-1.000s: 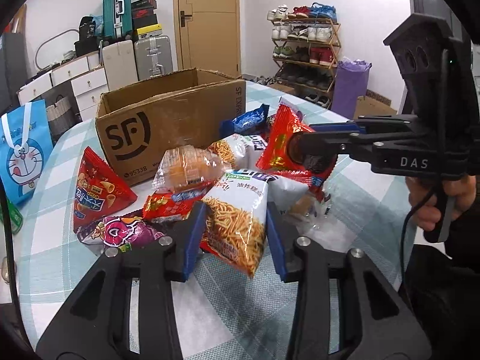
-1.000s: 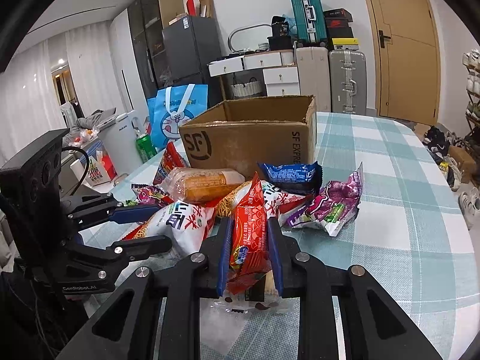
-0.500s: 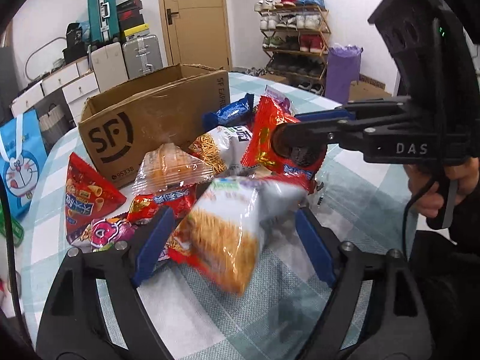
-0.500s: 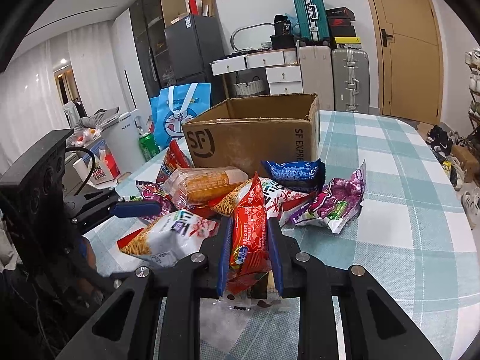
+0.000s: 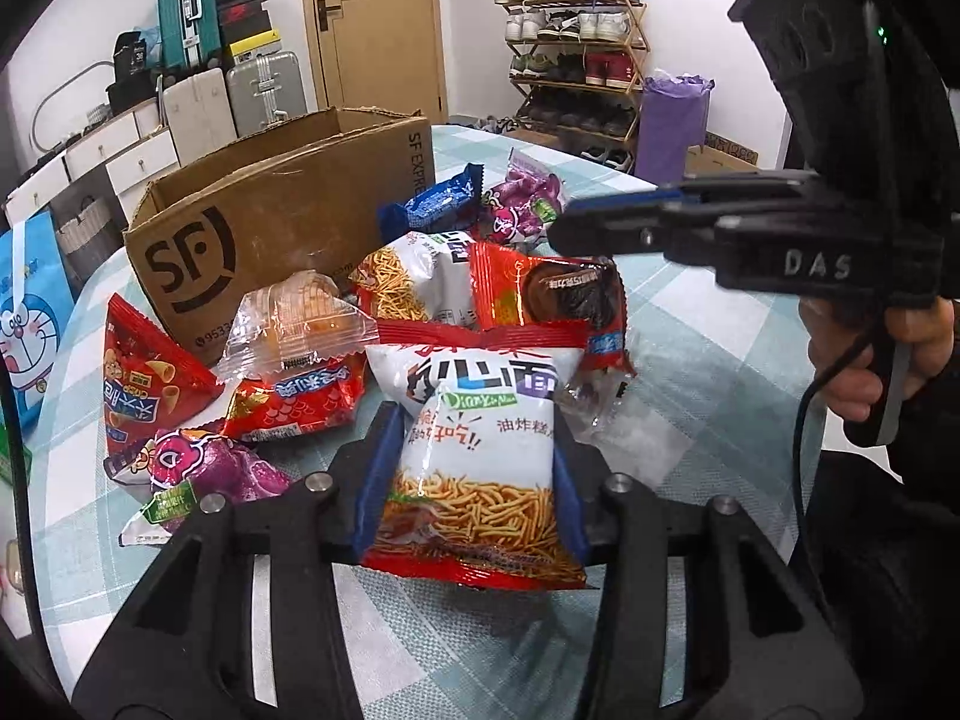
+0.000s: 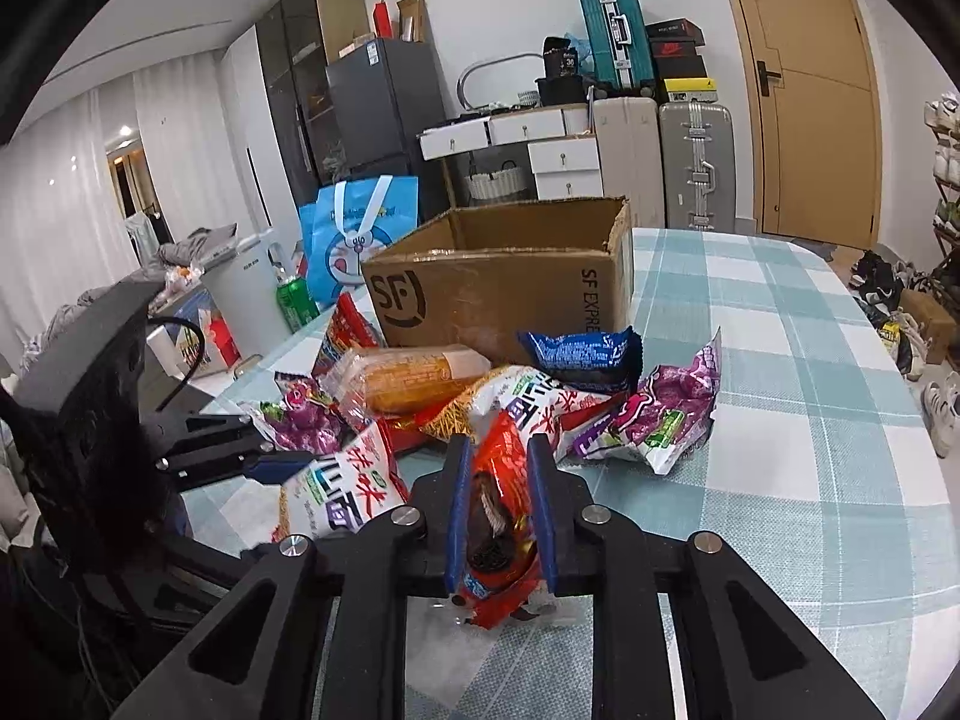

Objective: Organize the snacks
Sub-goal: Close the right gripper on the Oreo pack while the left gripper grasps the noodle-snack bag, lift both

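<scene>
We have two packets in hand at once. Our left gripper (image 5: 474, 468) has its blue pads pressed against both sides of the white noodle-snack bag (image 5: 480, 450), which stands upright at 6 o'clock in the left wrist view, its red bottom seam hanging just above the checked tablecloth (image 5: 690, 324). Our right gripper (image 6: 498, 510) is clamped narrow on the red chocolate-biscuit packet (image 6: 501, 516), fingers close together, the wrapper pinched flat and poking out below the pads.

How will these handle? We judge both light and puffy: air-filled film, slick on the outside, with brittle contents. The noodle bag looks to bulge between the pads, so a squeeze across the belly risks crushing the sticks or popping the seal; the crimped end seams look like the safer hold. The biscuit packet is thinner and floppy, and it could swing or slide out if we tilt it fast.

The rest of the pile sits at 12 o'clock of both grippers: the clear-wrapped cake (image 5: 300, 324), a red cone-snack bag (image 5: 150, 384) at 9 o'clock, the purple packet (image 6: 654, 420) at 2 o'clock in the right view, and the blue wafer bar (image 6: 579, 354) leaning by the box. The open SF cardboard box (image 6: 504, 288) stands behind the heap, touching it, and seems the likely destination. From here we would carry both packets up and over that near wall, gently.
</scene>
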The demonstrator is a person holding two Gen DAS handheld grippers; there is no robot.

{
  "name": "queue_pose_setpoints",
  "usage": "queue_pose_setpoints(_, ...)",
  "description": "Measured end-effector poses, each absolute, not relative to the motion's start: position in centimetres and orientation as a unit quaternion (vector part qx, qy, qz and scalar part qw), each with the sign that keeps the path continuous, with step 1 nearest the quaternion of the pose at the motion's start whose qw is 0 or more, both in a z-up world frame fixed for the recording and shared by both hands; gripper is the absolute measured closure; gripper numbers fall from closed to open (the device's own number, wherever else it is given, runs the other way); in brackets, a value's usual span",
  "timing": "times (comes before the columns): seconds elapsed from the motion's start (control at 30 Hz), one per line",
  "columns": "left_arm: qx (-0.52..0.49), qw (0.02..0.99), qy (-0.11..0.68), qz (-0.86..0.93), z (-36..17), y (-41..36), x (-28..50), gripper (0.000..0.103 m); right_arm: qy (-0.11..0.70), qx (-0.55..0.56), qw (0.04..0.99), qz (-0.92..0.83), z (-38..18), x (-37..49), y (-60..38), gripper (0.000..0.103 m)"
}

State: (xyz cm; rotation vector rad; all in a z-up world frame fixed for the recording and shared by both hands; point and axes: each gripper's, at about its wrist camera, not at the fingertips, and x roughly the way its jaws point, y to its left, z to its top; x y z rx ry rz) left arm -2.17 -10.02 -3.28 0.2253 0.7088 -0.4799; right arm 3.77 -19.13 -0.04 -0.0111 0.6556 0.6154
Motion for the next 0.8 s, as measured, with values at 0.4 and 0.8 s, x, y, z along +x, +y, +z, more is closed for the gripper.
queue_pose_setpoints(0.4, 0.089, 0.908, 0.343, -0.224, -3.0, -8.8, -2.0, 0.06, 0.366, -0.038, 0.876, 0.312, -2.5, 3.6, -18.3, 0.061)
queue_pose_setpoints(0.8, 0.045, 0.918, 0.33, -0.218, -1.9, -6.8, -2.0, 0.061, 0.352, -0.13, 0.875, 0.306, -3.6, 2.2, -16.0, 0.038)
